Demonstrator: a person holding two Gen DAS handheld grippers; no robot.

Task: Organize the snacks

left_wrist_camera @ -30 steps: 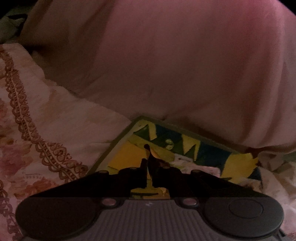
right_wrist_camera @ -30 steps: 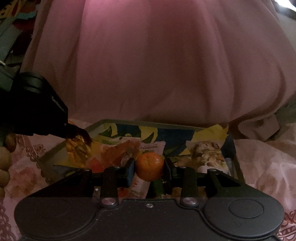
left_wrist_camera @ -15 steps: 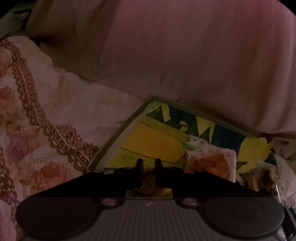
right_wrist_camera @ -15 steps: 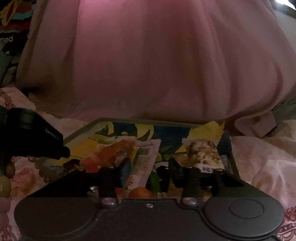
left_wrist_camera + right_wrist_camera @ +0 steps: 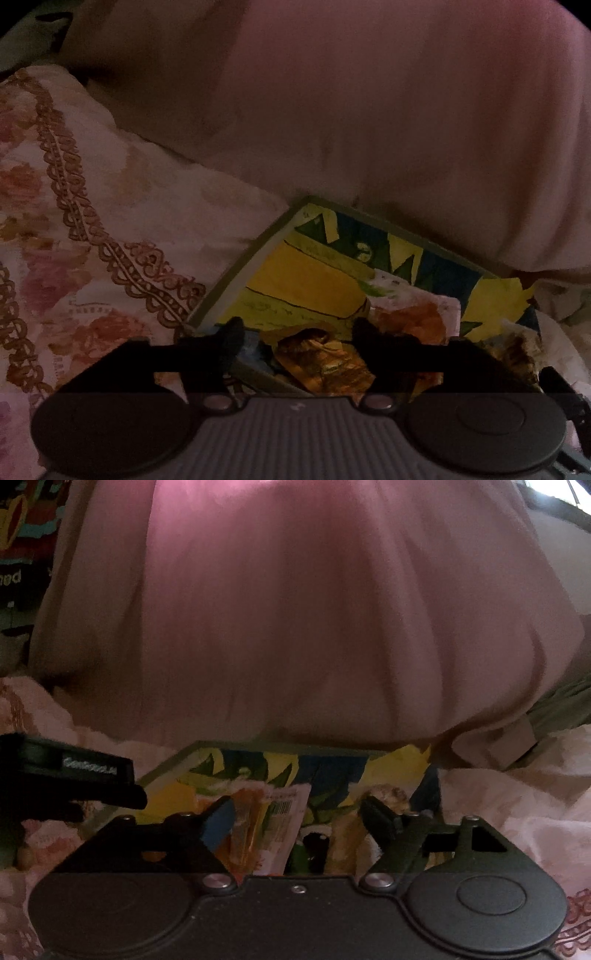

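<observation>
My left gripper (image 5: 297,328) sits nearest in its own view, its jaws opening wide with nothing pressed between the pads. Just under the gap lies a shiny gold-orange snack wrapper (image 5: 325,360), resting loose at the near end of the tray (image 5: 236,273). My right gripper (image 5: 299,812) is likewise opening, pads apart and gripping nothing; beyond the gap I see an orange-and-white snack packet (image 5: 275,812) with a barcode, and a dark green item (image 5: 308,851) I cannot identify. Further right a pale snack bag (image 5: 388,795) lies in the same tray, whose floor is printed in yellow, blue and green. The tray rests on a floral bedspread (image 5: 110,221) trimmed with brown scrollwork. Behind everything rises a large pink cushion (image 5: 295,627), dimly lit.
</observation>
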